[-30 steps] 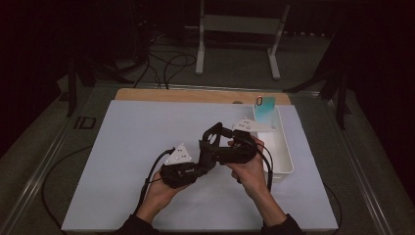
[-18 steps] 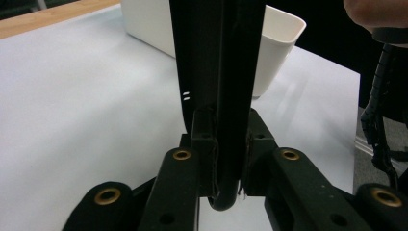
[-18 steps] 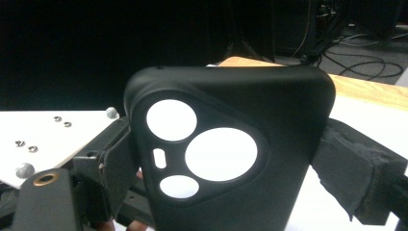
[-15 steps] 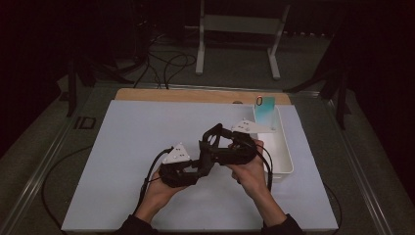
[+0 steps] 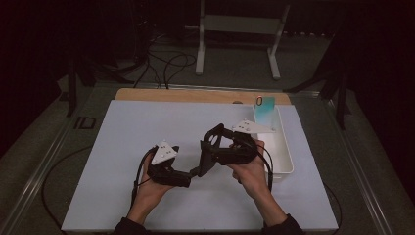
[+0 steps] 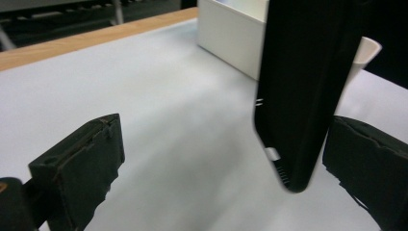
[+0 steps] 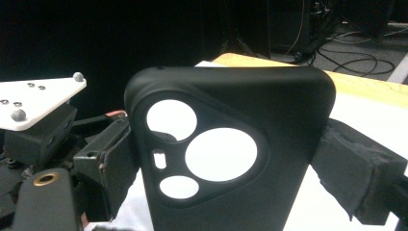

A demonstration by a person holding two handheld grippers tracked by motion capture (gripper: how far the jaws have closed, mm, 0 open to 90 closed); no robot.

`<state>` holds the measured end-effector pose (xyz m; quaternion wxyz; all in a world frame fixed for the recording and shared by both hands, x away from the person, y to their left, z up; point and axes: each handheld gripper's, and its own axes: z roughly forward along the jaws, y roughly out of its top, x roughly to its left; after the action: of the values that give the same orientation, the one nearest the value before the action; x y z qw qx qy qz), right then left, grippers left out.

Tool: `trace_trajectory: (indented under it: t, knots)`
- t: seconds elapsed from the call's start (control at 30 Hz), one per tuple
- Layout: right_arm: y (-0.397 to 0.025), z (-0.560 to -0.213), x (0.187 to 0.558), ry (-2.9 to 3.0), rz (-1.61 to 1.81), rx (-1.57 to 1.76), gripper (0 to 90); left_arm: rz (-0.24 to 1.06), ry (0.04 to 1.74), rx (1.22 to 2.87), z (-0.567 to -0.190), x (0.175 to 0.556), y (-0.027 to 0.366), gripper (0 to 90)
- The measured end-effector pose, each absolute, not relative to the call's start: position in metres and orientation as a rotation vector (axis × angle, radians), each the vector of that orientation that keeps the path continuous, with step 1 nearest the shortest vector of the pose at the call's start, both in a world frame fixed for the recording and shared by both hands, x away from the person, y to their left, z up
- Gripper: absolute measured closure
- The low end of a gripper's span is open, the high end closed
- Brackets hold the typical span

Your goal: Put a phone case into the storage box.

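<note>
Two grippers low in the frame's centre above a white mat (image 5: 122,161). Left gripper (image 5: 193,172) lower left, jaws spread wide, gripping nothing, black phone case (image 7: 226,159) standing edge-on between them near the right jaw. Right gripper (image 5: 208,149) just beyond, clamped on the case's sides. Farther right, a white tray (image 5: 286,152); at top, a wooden table edge (image 5: 195,95).

Black phone case (image 7: 231,159) with round camera cutouts, held upright above the white mat (image 5: 147,127), near the white bin (image 5: 284,147).
</note>
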<state>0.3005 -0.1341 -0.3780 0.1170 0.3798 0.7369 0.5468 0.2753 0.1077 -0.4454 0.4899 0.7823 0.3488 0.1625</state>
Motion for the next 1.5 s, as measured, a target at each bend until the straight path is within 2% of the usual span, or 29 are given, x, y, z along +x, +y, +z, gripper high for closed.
trace_trajectory:
  t: [0.3,0.93,1.5]
  knots:
    - [-0.137,-0.377,0.301,2.148,1.589,1.108,14.2,0.482,0.879,1.913,-0.457,0.267,0.13,0.2]
    - [-0.141,-0.376,0.303,2.141,1.559,1.112,14.2,0.593,0.957,1.867,-0.486,0.238,0.206,0.2]
    - [-0.149,-0.372,0.307,2.111,1.548,1.115,14.1,0.62,1.011,1.836,-0.493,0.234,0.223,0.2]
